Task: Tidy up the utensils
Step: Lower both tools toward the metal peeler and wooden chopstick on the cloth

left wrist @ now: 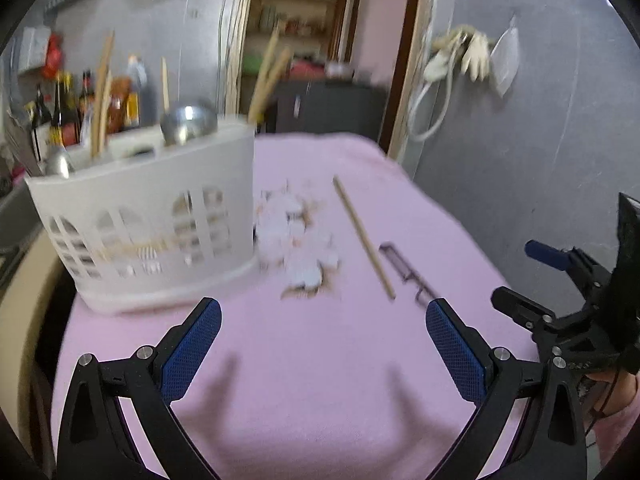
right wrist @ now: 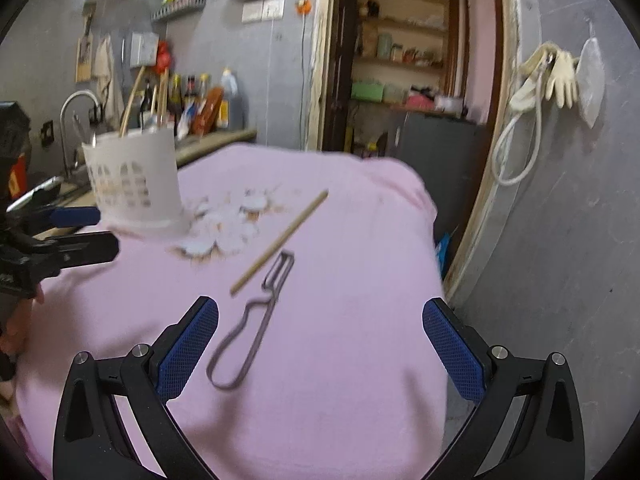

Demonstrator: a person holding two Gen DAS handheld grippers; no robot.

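- Left gripper (left wrist: 323,344) is hovering low over the pink cloth (left wrist: 304,392), fingers spread wide, holding nothing.
- Right gripper (right wrist: 320,344) is doing the same on its side: fingers wide apart, nothing between them.
- Each gripper is showing at the edge of the other's view, so they are sitting side by side, apart.
- Metal peeler (right wrist: 250,322) is lying flat on the cloth just ahead of the right gripper, nearer its left finger, loop handle toward the camera, blade end pointing away.
- Single wooden chopstick (right wrist: 280,242) is lying flat just beside the peeler's blade end, on a diagonal, not clearly touching it.
- Printed white-and-brown patch (left wrist: 296,240) on the cloth is sitting between the chopstick and the holder.
- White slotted utensil holder (left wrist: 156,224) is standing upright at the far left of the cloth, with chopsticks (left wrist: 102,92) and a steel ladle (left wrist: 188,120) sticking up out of it.
- Bottles (right wrist: 200,100) are lining the counter behind; both views are motion-blurred.
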